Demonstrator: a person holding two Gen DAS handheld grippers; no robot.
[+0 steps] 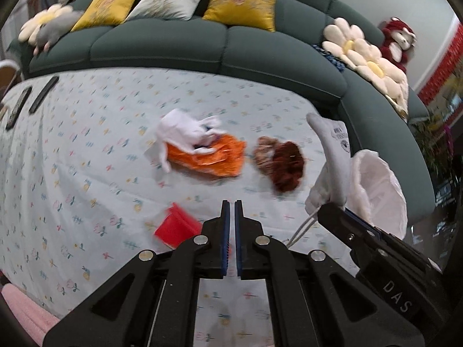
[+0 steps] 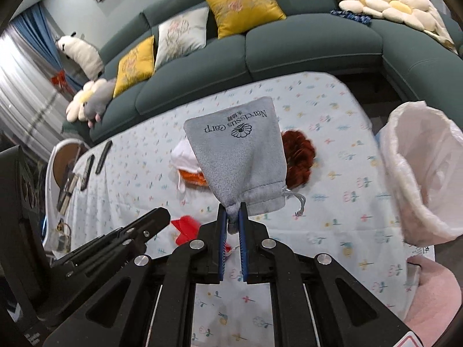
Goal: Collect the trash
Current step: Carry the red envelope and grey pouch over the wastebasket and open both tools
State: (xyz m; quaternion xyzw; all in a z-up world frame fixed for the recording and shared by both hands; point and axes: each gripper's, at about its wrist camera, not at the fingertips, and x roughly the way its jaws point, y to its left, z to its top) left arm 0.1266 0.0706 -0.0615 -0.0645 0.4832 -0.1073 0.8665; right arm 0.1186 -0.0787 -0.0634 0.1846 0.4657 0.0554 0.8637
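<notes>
My right gripper (image 2: pixel 232 217) is shut on the corner of a grey drawstring pouch (image 2: pixel 240 156) and holds it above the table; the pouch also shows in the left wrist view (image 1: pixel 332 156). My left gripper (image 1: pixel 231 214) is shut and empty above the floral tablecloth (image 1: pixel 86 144). A red piece of packaging (image 1: pixel 176 225) lies just left of it. An orange wrapper (image 1: pixel 214 156) under crumpled white tissue (image 1: pixel 185 133) and a brown crumpled piece (image 1: pixel 283 164) lie mid-table. A white trash bag (image 2: pixel 422 167) stands open at the table's right edge.
A green sofa (image 1: pixel 173 46) with yellow and white cushions curves behind the table. Two dark remotes (image 1: pixel 43 94) lie at the table's far left. Flower cushions (image 1: pixel 364 55) and a red plush toy (image 1: pixel 399 43) sit on the sofa's right.
</notes>
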